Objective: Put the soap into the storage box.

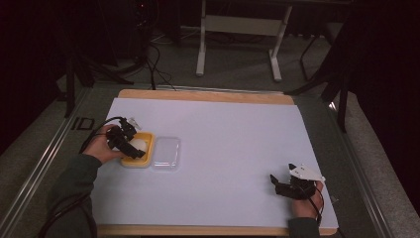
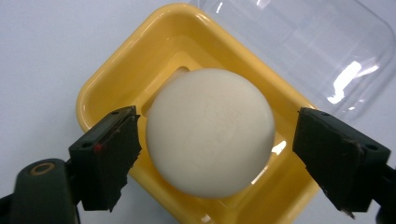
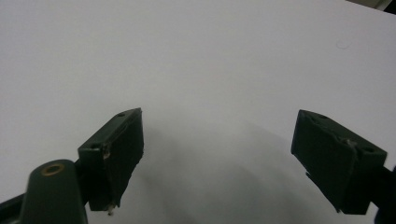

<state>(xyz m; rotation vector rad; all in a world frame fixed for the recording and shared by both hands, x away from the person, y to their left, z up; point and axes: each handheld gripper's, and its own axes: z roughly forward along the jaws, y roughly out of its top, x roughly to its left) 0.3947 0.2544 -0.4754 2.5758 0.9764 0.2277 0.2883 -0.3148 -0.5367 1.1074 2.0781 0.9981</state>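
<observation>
A white egg-shaped ball [image 2: 210,133] rests in a small yellow tray [image 2: 121,79] on the white sheet. In the high view the yellow tray [image 1: 143,159] lies at the left of the table, with the white ball [image 1: 140,145] in it. My left gripper [image 2: 217,158] stands open, its jaws on either side of the ball with a small gap on each side. From above, the left gripper [image 1: 130,147] hovers over the tray. My right gripper [image 3: 217,161] is open over bare white sheet; the high view places the right gripper [image 1: 280,184] at the front right.
A clear plastic lid [image 1: 166,153] lies just right of the yellow tray, touching it; the same lid [image 2: 303,42] fills the upper right of the left gripper view. The white sheet [image 1: 223,129] covers a wooden board [image 1: 198,95]. Table legs and cables stand beyond.
</observation>
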